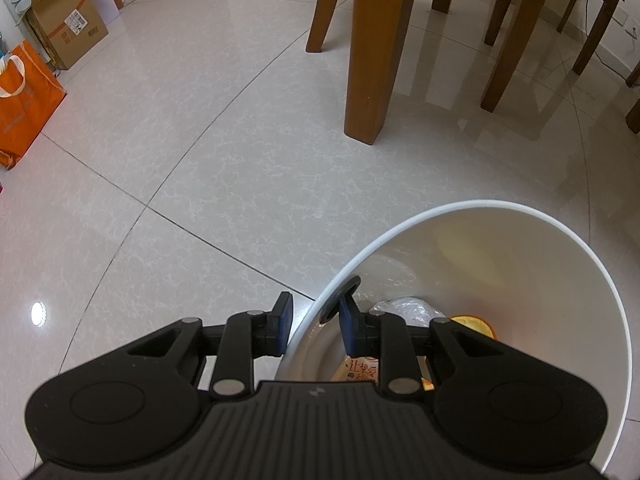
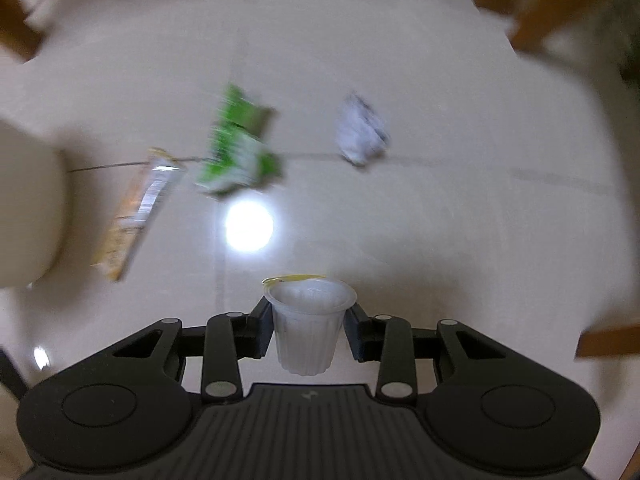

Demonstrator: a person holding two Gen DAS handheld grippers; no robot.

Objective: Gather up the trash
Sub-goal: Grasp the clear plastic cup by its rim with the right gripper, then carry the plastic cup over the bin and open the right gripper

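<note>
Right tongs (image 2: 308,328) grip one cup (image 2: 308,328); three wrappers (image 2: 236,148) on floor.

A wide stretch of bare floor (image 1: 192,152) is lying open ahead of the left tongs (image 1: 314,326), whose jaws are straddling the rim of the white bin (image 1: 520,208). Wooden furniture legs (image 1: 376,52) are blocking the far side. In the right wrist view, a green wrapper (image 2: 240,148), a long packet (image 2: 136,212) and crumpled paper (image 2: 360,132) are cluttering the floor.
</note>
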